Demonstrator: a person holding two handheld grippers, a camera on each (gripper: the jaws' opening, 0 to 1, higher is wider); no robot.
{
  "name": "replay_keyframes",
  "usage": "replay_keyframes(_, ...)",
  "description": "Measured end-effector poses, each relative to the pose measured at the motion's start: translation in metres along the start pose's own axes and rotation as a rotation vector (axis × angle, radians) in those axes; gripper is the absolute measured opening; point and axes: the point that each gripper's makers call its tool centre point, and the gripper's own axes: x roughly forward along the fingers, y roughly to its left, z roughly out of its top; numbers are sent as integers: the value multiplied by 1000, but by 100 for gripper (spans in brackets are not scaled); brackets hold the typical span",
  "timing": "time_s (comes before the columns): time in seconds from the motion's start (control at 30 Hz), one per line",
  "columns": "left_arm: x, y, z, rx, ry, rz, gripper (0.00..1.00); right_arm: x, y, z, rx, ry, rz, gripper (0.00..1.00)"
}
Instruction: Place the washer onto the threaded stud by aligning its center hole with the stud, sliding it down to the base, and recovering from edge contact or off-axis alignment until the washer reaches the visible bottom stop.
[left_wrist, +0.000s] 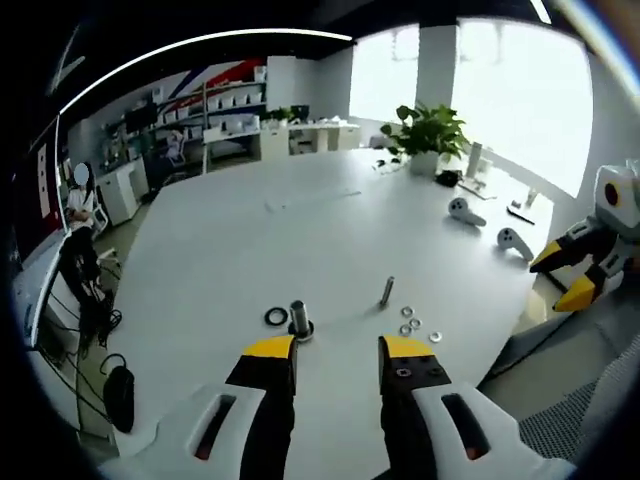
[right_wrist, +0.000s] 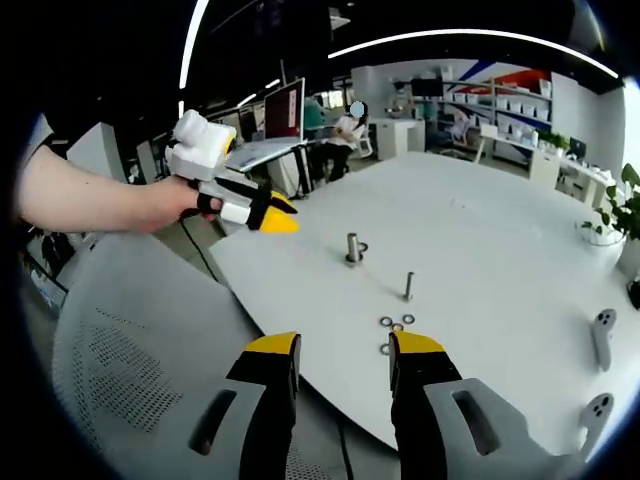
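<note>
On the white table (left_wrist: 250, 230) a thin threaded stud (left_wrist: 387, 290) stands upright, with several small washers (left_wrist: 415, 323) lying loose just right of it. A thicker metal post (left_wrist: 296, 317) stands on a dark base with a black ring (left_wrist: 276, 316) beside it. My left gripper (left_wrist: 337, 350) is open and empty, short of these parts. In the right gripper view the stud (right_wrist: 408, 285), washers (right_wrist: 397, 325) and post (right_wrist: 353, 247) lie ahead of my right gripper (right_wrist: 343, 350), which is open and empty over the table's edge. A hand holds the left gripper (right_wrist: 258, 212) off the table.
Two white controllers (left_wrist: 490, 225) and a potted plant (left_wrist: 430, 135) sit toward the far side. A grey mesh chair (right_wrist: 140, 340) stands under the right gripper. The right gripper (left_wrist: 570, 272) hangs beyond the table's right edge. A person sits at desks (right_wrist: 350, 125) behind.
</note>
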Motion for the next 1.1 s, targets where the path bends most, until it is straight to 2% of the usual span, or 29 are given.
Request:
replay_keyframes(0.17,9,20,15,-13,-34,-18,31,0,-6,-4,10,25,-33,38)
replay_keyframes(0.27,17,29,18,-22,-46,-34,31,0,-7,-4,30,25,-39,38)
replay_keyframes(0.43,26,44,14,3,-32,-58,31,-3,-14,-5,45,25,-77,38)
replay_keyframes(0.57,37,67,9,4,-21,-73,31,-5,-19,-6,51,23,-105,39)
replay_keyframes(0.7,49,90,4,42,14,-89,31,-5,-23,-7,59,27,-126,39)
replay_keyframes(0.73,51,94,2,45,24,-93,31,-5,-23,-7,61,29,-129,39)
replay_keyframes(0.8,60,100,-6,66,84,-114,31,-6,-24,-8,63,32,-137,39)
replay_keyframes(0.83,66,104,-8,111,111,-122,31,-6,-25,-8,62,32,-141,39)
replay_keyframes(1.0,96,107,-17,228,224,-168,31,-6,-30,-10,69,45,-161,39)
replay_keyframes(1.1,102,89,-23,305,294,-218,31,-8,-32,-11,81,44,-172,38)
